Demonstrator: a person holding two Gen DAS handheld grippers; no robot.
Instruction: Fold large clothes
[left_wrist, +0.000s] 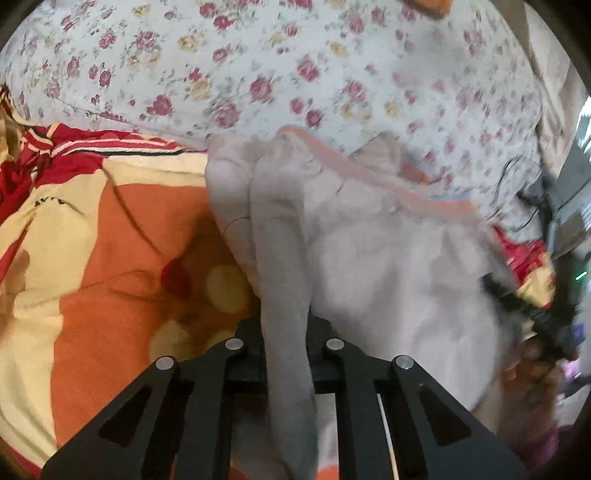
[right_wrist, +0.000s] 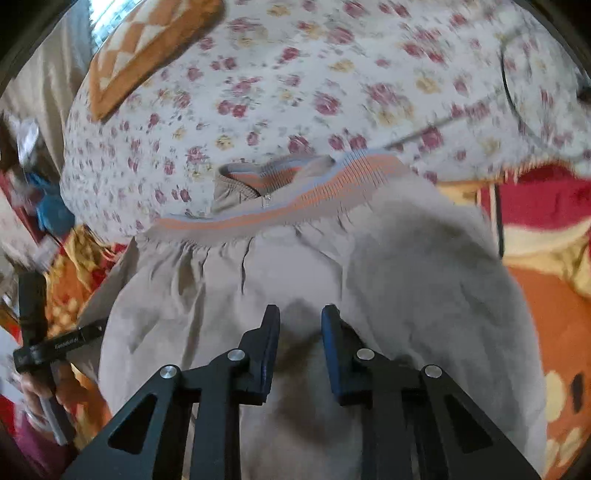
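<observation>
Grey garment (right_wrist: 295, 266) is lying spread on a bed, half on an orange-red-cream patterned blanket (left_wrist: 110, 240), half on a white sheet with small red and yellow flowers (left_wrist: 258, 74). Its ribbed orange-and-blue striped hem (right_wrist: 295, 199) is sitting on the far side, right at the line where sheet and blanket meet.

Left gripper (left_wrist: 286, 332): jaws nearly together, pinching a vertical fold of the grey cloth. The fold is running up between the fingers and hiding the tips.

Right gripper (right_wrist: 300, 317): jaws partly apart, blue-padded fingers (right_wrist: 334, 350) pointing down at the grey cloth. A bunched shadowed patch of fabric is sitting in the gap. Can't tell whether the pads are actually pressing on it.

Surface: blanket is covering the near part of the bed on both sides of the garment; floral sheet is covering the far part. An orange-and-white checked cushion (right_wrist: 147, 48) is lying on the sheet at the far left in the right view.

Room: bright window light behind the cushion, beige curtain (right_wrist: 48, 74) beside it, blurred clutter along the left edge. A hand (right_wrist: 37, 398) is gripping the other tool's black handle at lower left in the right view. Both views are motion-blurred.
</observation>
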